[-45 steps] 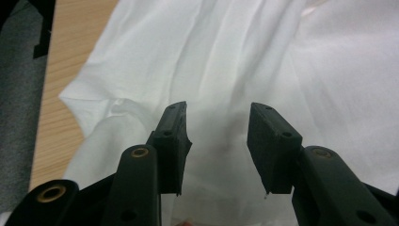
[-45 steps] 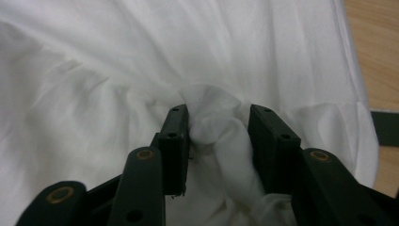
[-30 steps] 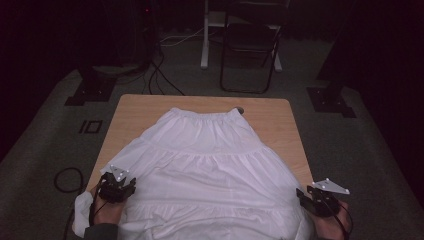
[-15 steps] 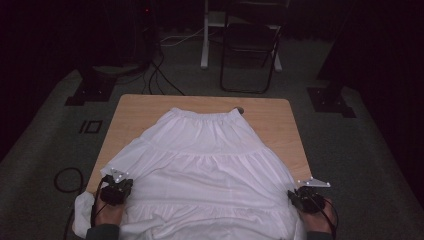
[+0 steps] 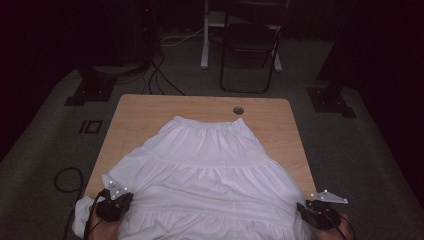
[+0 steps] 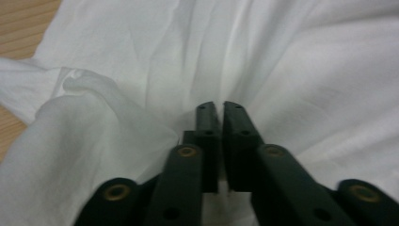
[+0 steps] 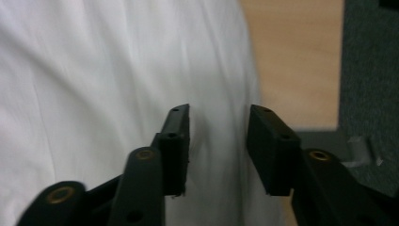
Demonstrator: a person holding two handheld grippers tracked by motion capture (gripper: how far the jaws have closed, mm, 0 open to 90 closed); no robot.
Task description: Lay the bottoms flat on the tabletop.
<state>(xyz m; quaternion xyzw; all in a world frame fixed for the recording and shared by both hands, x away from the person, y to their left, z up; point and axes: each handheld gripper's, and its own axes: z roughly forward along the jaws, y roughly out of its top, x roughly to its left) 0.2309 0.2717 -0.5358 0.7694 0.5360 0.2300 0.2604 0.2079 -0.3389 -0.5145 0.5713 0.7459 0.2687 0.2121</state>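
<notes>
A white tiered skirt (image 5: 215,170) lies spread on the wooden table (image 5: 150,115), waistband at the far end and hem toward me. My left gripper (image 5: 122,200) is at the hem's left corner. In the left gripper view its jaws (image 6: 220,106) stand almost together with a thin slit, and folds of the skirt (image 6: 306,70) pucker in toward them; they have just been opening slightly with cloth still between them. My right gripper (image 5: 304,209) is at the hem's right corner. Its jaws (image 7: 219,113) have just been opening and stand apart over the skirt (image 7: 94,70), not pressing it.
The table has a small round hole (image 5: 238,110) near its far edge. A black folding chair (image 5: 250,45) stands beyond it on grey carpet. A cable loop (image 5: 65,180) lies on the floor at the left. The right table edge (image 7: 301,61) is close to my right gripper.
Both grippers have drawn back toward the near edge of the table. The right gripper first moved inward to the skirt's corner, then came back out and down.
</notes>
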